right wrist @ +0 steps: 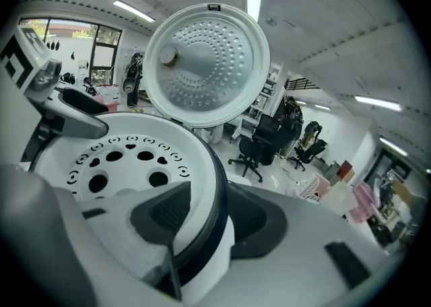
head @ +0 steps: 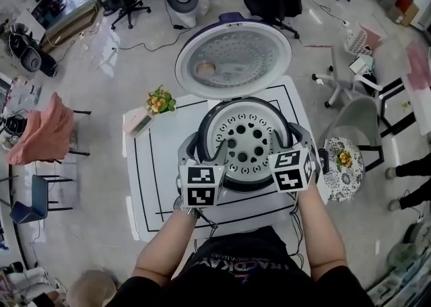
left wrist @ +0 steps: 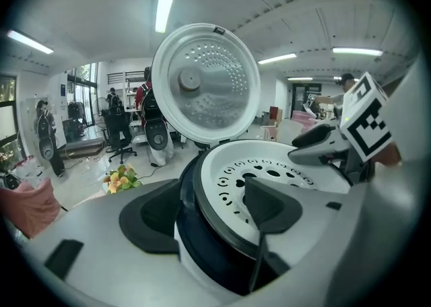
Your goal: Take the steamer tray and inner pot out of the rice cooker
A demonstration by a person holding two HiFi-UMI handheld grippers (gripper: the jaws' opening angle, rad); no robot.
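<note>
The rice cooker [head: 206,122] stands on the table with its lid [head: 234,58] swung up behind it. Inside sits the white steamer tray [head: 248,139], pierced with round and heart-shaped holes; whatever lies under it is hidden. My left gripper [head: 205,149] straddles the cooker's left rim: one jaw is outside the dark body, the other is inside the tray [left wrist: 269,167]. My right gripper [head: 288,143] straddles the right rim the same way, its inner pad against the tray wall [right wrist: 128,157]. Both grippers [left wrist: 212,208] [right wrist: 210,221] stand wide open, with the rim between the pads.
The white table [head: 151,184] has black lines on its top. A small flower pot [head: 160,101] and a pink box [head: 137,122] stand at its left corner. To the right are a round patterned stool [head: 343,167] and a grey chair [head: 360,120]. Office chairs stand farther back.
</note>
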